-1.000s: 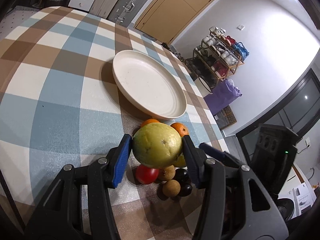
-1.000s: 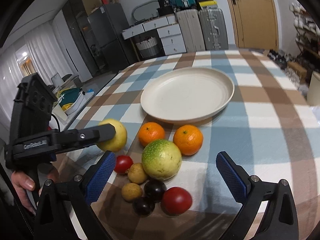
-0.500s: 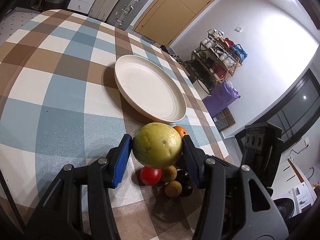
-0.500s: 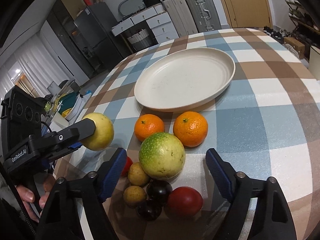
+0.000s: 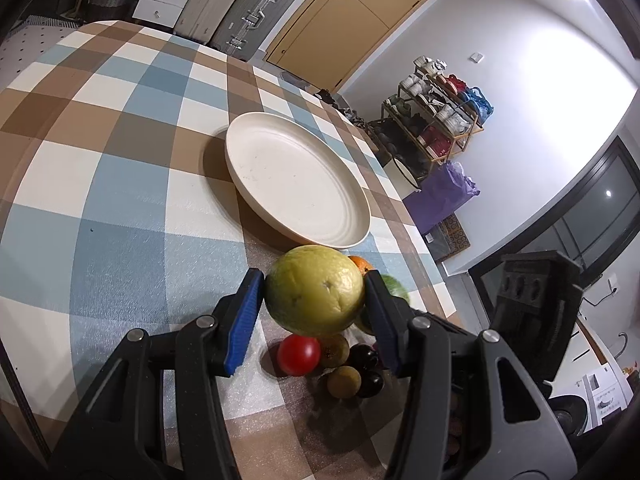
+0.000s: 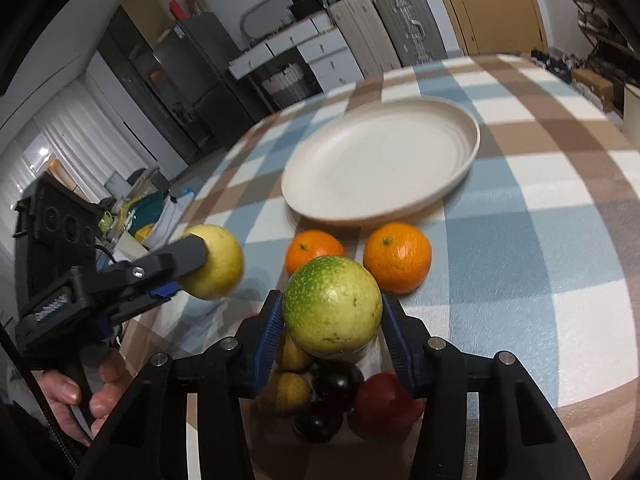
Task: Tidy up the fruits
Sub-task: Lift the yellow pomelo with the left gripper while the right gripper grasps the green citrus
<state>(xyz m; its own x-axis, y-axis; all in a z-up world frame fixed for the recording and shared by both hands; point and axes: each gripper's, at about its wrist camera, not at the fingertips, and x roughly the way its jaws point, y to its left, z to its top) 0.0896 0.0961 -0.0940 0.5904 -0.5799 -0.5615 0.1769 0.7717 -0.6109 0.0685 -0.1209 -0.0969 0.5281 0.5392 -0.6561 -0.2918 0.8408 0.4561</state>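
Right wrist | right claw (image 6: 332, 330) closing on green fruit (image 6: 333, 307) | red fruit (image 6: 384, 404) half-hidden

- The desk (image 5: 120, 184) is covered by a checked cloth of blue, brown and white squares.
- A cream plate (image 6: 460, 188) lies on it, nothing in it.
- Two oranges (image 6: 398, 257) sit just beside the plate's near rim.
- Closer in, a cluster: red tomatoes (image 5: 299, 354), small tan fruits (image 5: 344, 380), dark plums (image 5: 370, 382).
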